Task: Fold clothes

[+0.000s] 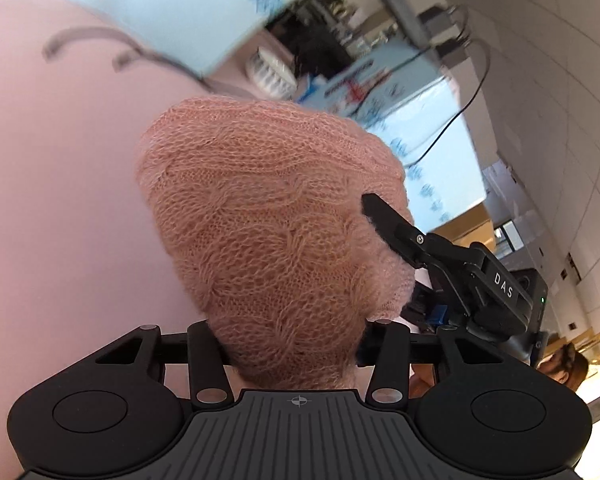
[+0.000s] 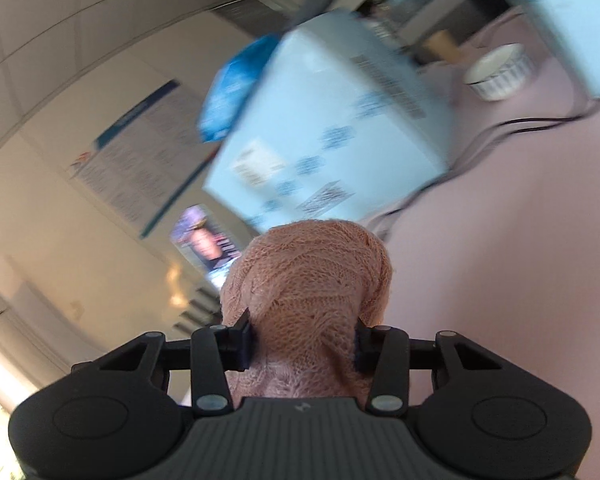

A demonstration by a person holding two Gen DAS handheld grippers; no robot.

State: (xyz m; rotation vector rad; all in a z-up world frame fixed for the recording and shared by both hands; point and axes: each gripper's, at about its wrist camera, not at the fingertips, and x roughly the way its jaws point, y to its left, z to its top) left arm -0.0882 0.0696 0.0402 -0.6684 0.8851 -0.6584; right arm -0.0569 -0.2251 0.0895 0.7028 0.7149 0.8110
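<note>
A pink cable-knit sweater (image 1: 268, 216) is bunched up in front of the left wrist camera, lifted off the pink table (image 1: 60, 200). My left gripper (image 1: 296, 340) is shut on a thick fold of it, and the knit hides the fingertips. My right gripper (image 1: 384, 220) comes in from the right of that view, one black finger pressed into the same garment. In the right wrist view the sweater (image 2: 308, 276) bulges out between the two pads, and my right gripper (image 2: 302, 340) is shut on it.
Light blue printed boxes (image 2: 332, 128) stand at the back of the table, another (image 1: 160, 4) at the far left. A white ribbed bowl (image 2: 500, 72) sits beside them. Black cables (image 2: 520, 124) trail over the pink tabletop (image 2: 520, 280). A person (image 1: 564, 368) shows at the lower right.
</note>
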